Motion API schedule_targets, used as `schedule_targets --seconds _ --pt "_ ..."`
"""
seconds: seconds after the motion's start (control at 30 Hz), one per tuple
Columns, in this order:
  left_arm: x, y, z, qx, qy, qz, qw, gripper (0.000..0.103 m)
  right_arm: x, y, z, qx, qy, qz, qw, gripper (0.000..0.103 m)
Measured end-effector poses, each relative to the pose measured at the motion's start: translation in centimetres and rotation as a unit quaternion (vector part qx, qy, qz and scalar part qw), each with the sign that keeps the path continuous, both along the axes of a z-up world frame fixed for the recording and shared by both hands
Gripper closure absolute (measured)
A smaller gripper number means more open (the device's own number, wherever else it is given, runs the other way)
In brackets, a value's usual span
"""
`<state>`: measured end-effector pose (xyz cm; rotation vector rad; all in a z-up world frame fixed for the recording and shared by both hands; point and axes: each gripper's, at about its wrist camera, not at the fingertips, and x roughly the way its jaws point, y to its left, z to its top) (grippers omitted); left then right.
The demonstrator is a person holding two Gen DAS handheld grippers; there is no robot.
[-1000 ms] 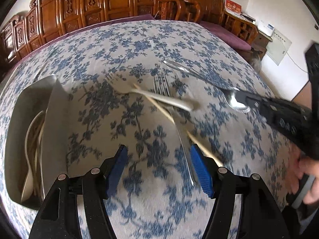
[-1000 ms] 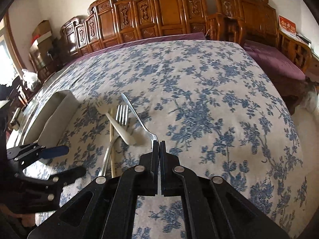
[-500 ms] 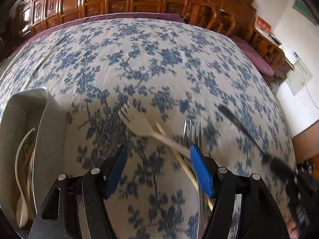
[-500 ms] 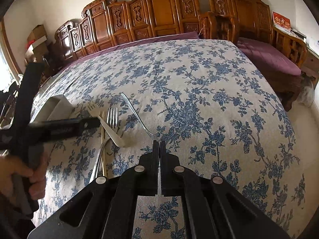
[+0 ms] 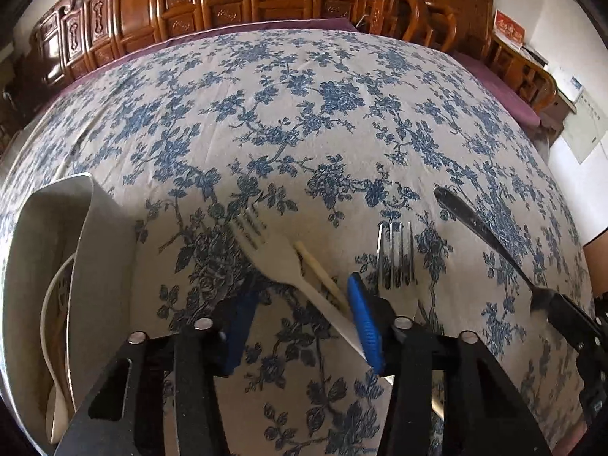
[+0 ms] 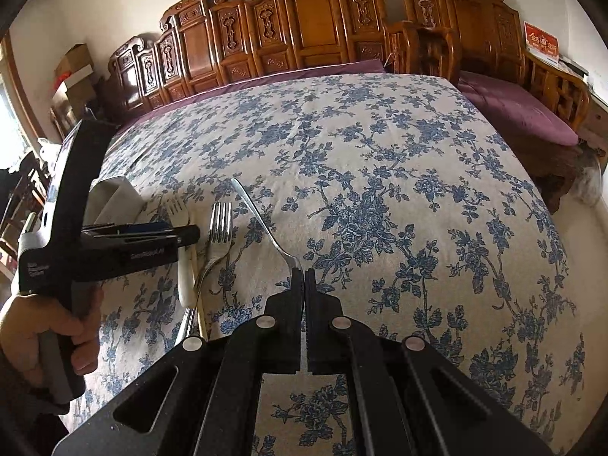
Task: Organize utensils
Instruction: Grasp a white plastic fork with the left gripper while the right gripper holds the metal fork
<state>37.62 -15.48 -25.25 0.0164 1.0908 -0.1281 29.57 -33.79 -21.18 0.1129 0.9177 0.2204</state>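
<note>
Two hand-held grippers: right one is clamped on a spoon; left one is held apart around a white fork.

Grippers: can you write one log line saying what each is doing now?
left gripper: open, around white fork | right gripper: shut on metal spoon | tray: left
</note>
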Motion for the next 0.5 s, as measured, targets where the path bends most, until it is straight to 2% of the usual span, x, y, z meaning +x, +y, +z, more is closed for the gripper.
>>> schedule_targets --seconds 0.03,0.13,0.37,0.5 --pt "-0.1 0.2 0.1 0.0 0.001 -0.001 1.0 0.065 0.0 0.1 0.0 -0.001 0.0 0.001 1.0 0.101" --pt "-0.3 0.7 0.2 -0.008 0.006 0.0 1.0 0.071 0.0 0.1 0.0 0.0 0.0 0.002 1.0 0.101" --pt "-2.2 2.5 0.1 -0.01 0.015 0.011 0.9998 0.072 0.1 0.2 0.1 0.005 0.0 0.003 1.0 0.101" --pt "-2.7 2.7 0.0 0.009 0.006 0.002 0.9999 0.072 0.1 0.6 0.1 0.003 -0.001 0.008 1.0 0.101"
